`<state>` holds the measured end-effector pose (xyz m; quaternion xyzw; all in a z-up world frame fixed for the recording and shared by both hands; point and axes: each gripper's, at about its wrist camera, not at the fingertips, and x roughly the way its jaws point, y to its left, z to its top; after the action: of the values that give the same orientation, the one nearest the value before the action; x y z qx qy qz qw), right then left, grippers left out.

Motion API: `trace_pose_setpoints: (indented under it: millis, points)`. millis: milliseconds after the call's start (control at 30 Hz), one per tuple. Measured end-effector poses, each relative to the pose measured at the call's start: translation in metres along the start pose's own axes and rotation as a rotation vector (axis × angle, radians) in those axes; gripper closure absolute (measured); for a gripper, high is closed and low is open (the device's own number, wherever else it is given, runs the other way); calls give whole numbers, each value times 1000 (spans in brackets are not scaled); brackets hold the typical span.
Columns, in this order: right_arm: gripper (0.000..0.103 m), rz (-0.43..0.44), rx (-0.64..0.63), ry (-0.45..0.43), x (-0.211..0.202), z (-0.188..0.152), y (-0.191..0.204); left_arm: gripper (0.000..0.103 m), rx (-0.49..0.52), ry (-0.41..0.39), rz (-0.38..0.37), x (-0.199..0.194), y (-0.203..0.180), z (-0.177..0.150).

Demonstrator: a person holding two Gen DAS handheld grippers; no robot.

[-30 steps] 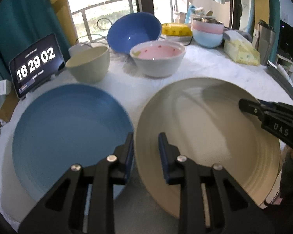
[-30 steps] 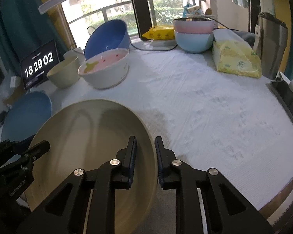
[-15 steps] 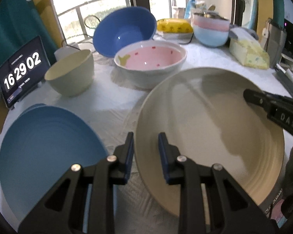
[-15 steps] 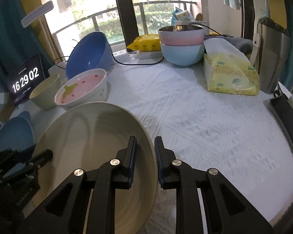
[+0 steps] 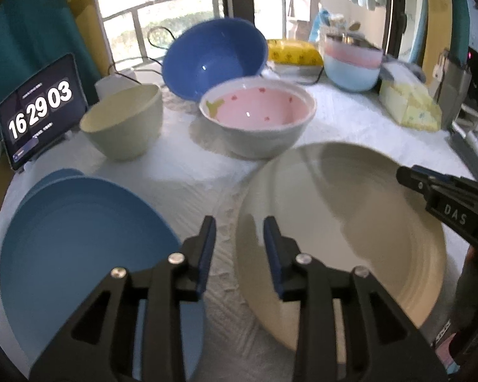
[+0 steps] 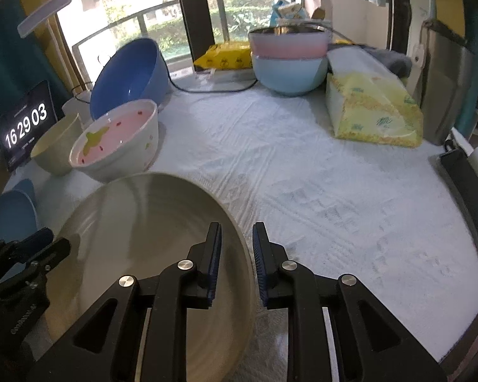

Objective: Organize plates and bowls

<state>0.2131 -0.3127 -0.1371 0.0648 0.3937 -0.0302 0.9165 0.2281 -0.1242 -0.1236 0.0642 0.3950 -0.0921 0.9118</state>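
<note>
- While both tools flank the beige plate (image 5: 360,222), the step in hand looks like taking hold of it so it can go with the blue plate (image 5: 79,248) — stacking the two seems the likely aim, though that is a judgement.
- White tablecloth (image 6: 318,191) carries everything: the beige plate sits at its near edge, with the blue plate beside it on the left, a strip of cloth between them.
- Beige plate: wide, shallow, matte, with faint rings inside; in the right view its rim looks raised on the near side, so it may be tilted, but I cannot tell if it is clear of the cloth.
- Blue plate: flat, plain; a second blue rim peeks out behind it, hinting at one more underneath.
- Bowls behind — a pink bowl (image 5: 258,121) just past the beige plate, a cream bowl (image 5: 124,121) to its left, a blue bowl (image 5: 213,57) tipped on its side behind both.
- Right gripper (image 6: 235,261): jaws straddle the plate's right rim with small gaps showing, so not clamped.
- Left gripper (image 5: 239,248): jaws apart, one finger over the plate's left rim, the other over bare cloth; holding nothing.
- Next move calls for closing squarely on the rim, then lifting level, since a glazed edge could slip.
</note>
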Motion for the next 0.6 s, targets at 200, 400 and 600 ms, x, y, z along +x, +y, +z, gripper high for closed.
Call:
trace_pose_setpoints:
  millis: [200, 400, 600]
  points:
    - [74, 6, -30, -49, -22, 4, 16, 65, -59, -96, -7, -30, 18, 1]
    - [73, 30, -76, -70, -34, 4, 41, 57, -119, -167, 15, -53, 44, -4]
    - [73, 57, -120, -70, -38, 6, 70, 57, -177, -212, 50, -71, 75, -16]
